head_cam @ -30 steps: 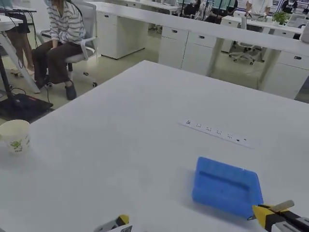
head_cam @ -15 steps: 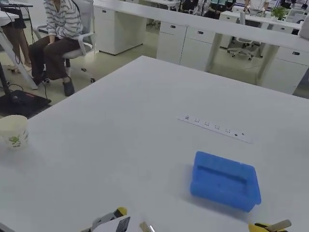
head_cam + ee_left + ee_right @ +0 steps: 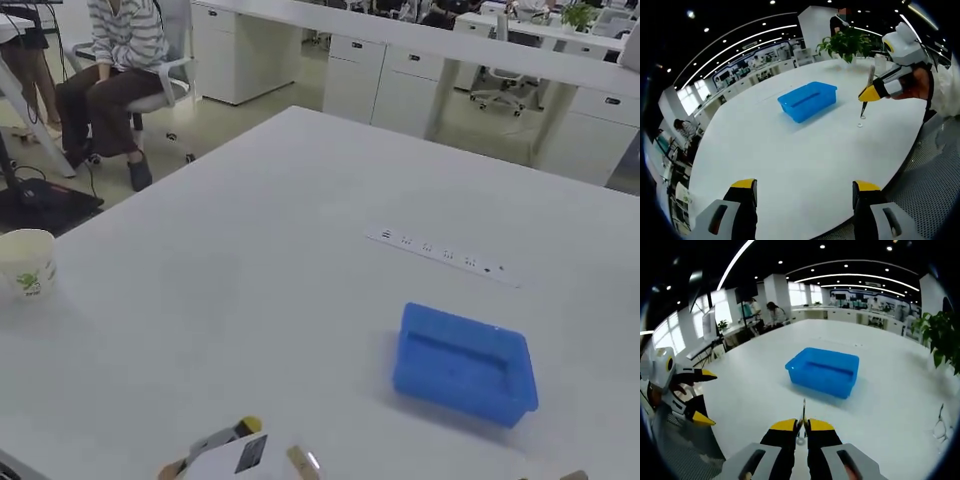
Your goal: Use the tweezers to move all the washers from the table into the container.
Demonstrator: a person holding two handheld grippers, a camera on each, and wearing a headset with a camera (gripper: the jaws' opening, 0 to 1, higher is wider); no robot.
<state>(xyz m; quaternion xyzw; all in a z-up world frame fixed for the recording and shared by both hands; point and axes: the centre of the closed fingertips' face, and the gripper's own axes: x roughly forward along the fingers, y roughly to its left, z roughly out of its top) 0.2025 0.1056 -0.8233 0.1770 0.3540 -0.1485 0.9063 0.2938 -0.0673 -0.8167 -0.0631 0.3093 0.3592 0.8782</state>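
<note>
The right hand-held gripper (image 3: pixel 802 427) pulls back! A second ago it sits by the near right corner of the container (image 3: pixel 455 385). Now only its tip peeks in at the bottom edge of the head view, more than the camera's own drift explains. It stays clamped narrow on the tweezers (image 3: pixel 803 412), and the left gripper view shows the tips pointing down at the table (image 3: pixel 250 280), right over a small washer (image 3: pixel 859 125) lying well short of the container. The left hand-held gripper (image 3: pixel 805 192) rises into the head view, jaws wide, holding nothing. To my eye that means a fresh pick is starting: the washer is still on the table and not yet pinched. Whether any washers already lie in the container is too small to tell.
</note>
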